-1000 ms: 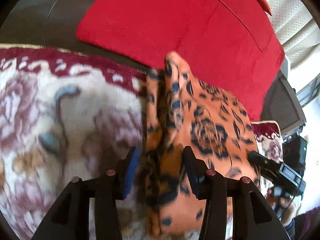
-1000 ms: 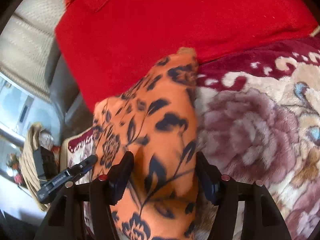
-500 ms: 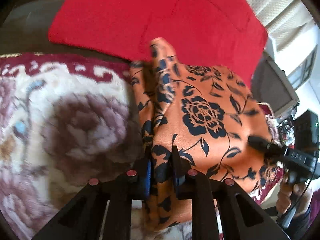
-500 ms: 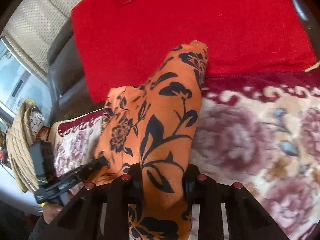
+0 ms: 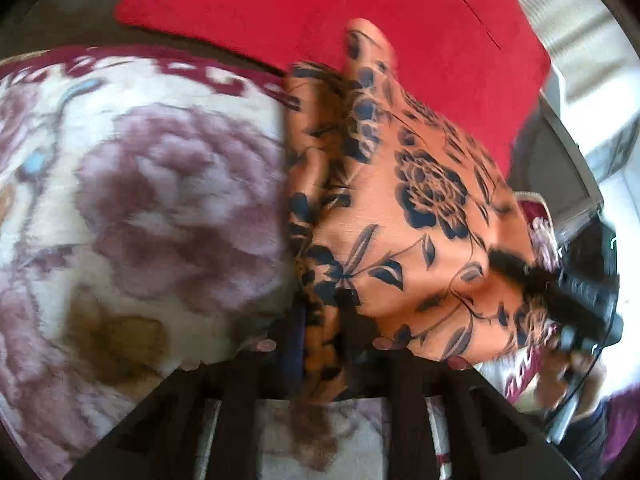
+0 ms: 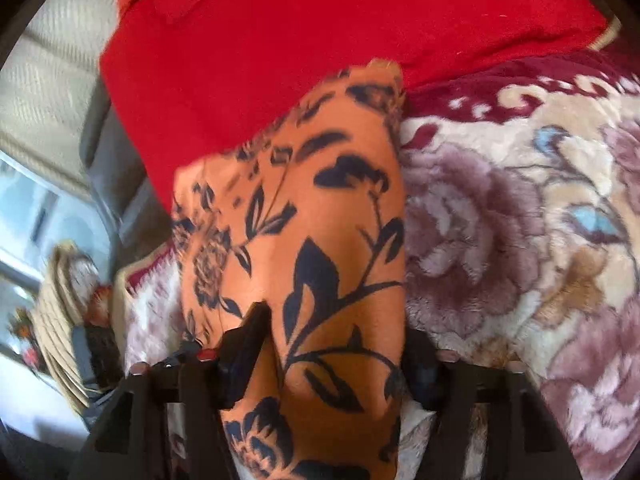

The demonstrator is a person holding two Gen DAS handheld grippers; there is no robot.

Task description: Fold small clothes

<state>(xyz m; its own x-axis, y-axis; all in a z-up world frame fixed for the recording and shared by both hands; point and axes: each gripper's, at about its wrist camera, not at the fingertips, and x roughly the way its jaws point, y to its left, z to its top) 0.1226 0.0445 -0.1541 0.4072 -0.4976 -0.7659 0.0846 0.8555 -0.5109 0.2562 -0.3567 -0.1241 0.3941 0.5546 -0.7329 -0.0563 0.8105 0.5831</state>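
An orange cloth (image 5: 400, 216) (black floral print) is pinched by the left gripper (image 5: 320, 344) and straddled by the parted right gripper (image 6: 332, 356) over a blanket (image 5: 160, 200).

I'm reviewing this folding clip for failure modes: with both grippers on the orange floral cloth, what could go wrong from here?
1. The left gripper pinches only a narrow bunched edge of the orange floral cloth; it may slip out.
2. The right gripper looks wider around a thick fold, so its hold may be loose.
3. The cloth's far tip overlaps the red cushion and could drag on it.
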